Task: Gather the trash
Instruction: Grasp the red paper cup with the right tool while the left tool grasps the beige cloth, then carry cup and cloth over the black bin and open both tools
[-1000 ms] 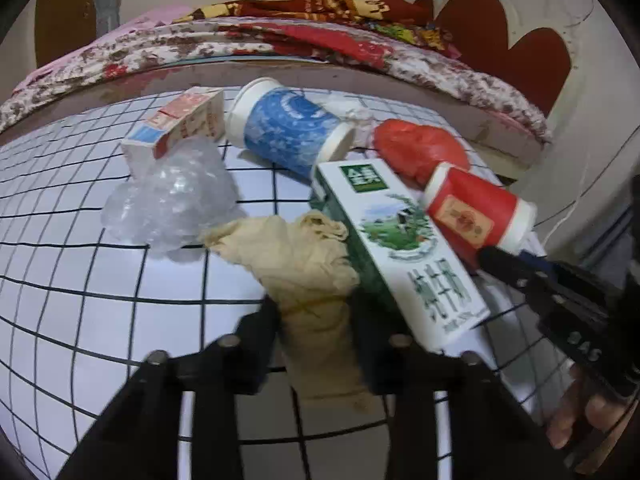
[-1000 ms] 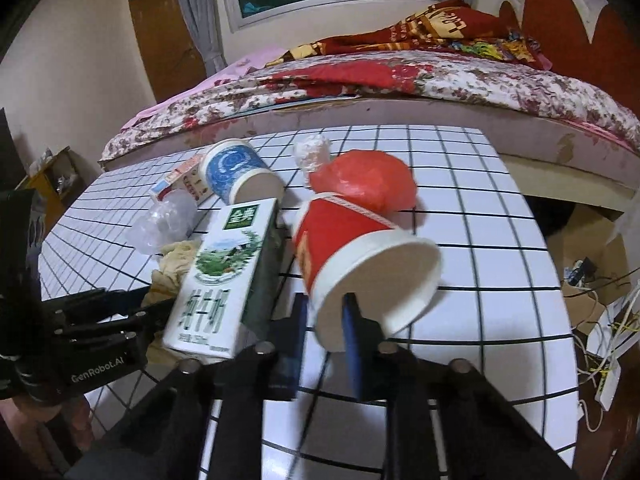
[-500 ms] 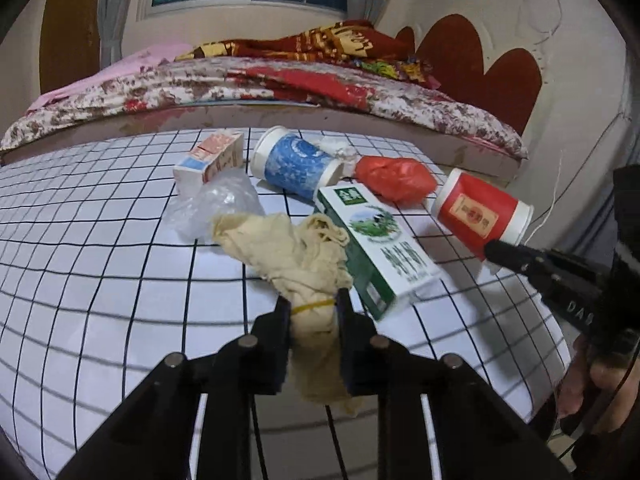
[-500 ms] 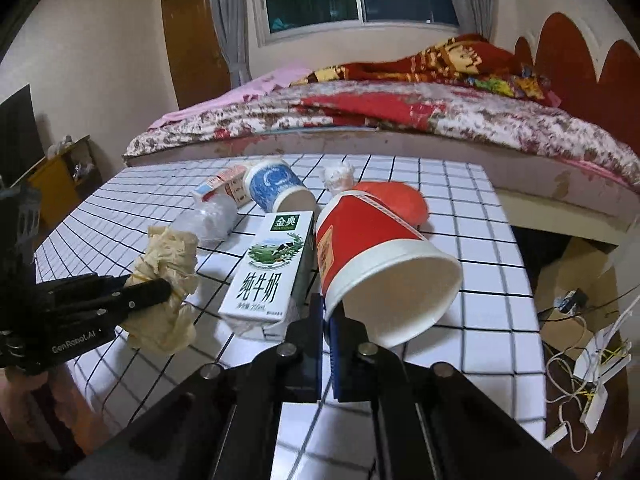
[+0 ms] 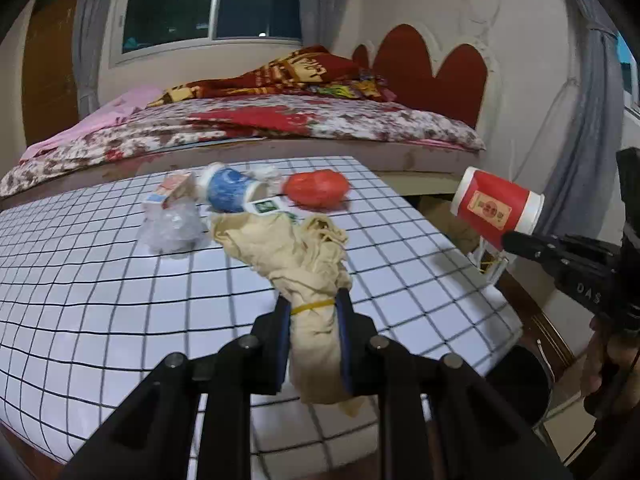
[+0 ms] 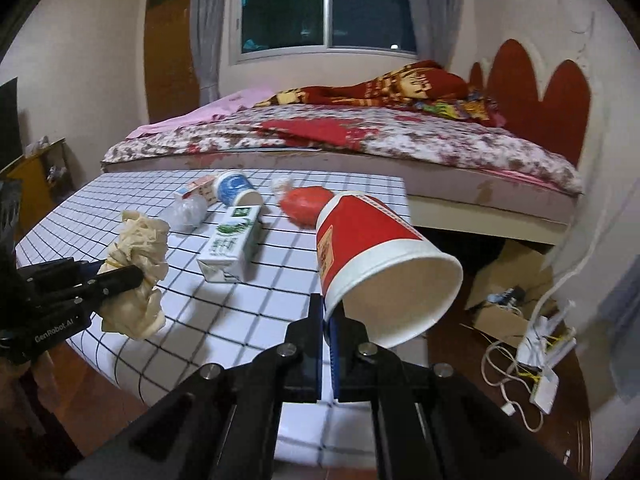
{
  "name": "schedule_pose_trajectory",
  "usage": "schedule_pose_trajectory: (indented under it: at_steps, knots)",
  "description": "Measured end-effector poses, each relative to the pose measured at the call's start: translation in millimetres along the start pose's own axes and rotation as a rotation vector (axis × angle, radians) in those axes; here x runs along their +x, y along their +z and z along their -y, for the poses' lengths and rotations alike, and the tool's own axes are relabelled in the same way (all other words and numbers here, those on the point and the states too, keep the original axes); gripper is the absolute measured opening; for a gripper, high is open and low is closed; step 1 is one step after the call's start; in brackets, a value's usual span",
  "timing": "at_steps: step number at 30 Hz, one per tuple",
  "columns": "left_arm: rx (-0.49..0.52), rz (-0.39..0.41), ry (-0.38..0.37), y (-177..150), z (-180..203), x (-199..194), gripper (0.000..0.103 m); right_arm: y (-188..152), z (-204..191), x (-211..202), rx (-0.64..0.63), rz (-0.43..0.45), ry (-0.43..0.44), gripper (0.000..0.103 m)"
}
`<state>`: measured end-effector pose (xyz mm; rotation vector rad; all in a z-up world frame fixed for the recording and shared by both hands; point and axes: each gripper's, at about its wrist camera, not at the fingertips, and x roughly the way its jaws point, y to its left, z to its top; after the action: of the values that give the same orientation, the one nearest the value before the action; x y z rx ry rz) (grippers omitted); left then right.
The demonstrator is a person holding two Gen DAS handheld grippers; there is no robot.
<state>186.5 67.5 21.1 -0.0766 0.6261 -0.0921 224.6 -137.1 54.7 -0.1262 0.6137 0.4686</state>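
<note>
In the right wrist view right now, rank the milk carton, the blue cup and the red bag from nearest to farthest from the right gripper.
1. The milk carton, lying left of the right gripper and the red cup it grips.
2. The red bag, behind that cup.
3. The blue cup, on its side towards the table's far edge.

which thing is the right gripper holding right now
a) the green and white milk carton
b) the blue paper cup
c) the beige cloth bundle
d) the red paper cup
d: in the right wrist view the right gripper is shut on the rim of the red paper cup, which hangs off the table's edge, while the beige cloth bundle sits in the left gripper.
</note>
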Motion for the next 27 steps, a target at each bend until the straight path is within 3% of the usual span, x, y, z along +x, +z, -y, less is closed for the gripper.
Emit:
schedule_pose_trajectory:
  at_steps: [11, 27]
  knots:
    - [0.082, -0.007, -0.08, -4, 58, -2, 0.022, -28, 46, -47, 0.08, 0.014, -0.081, 0.003]
    - [0.193, -0.059, -0.215, -24, 150, 10, 0.022, -81, 111, -79, 0.15, -0.068, -0.199, 0.003]
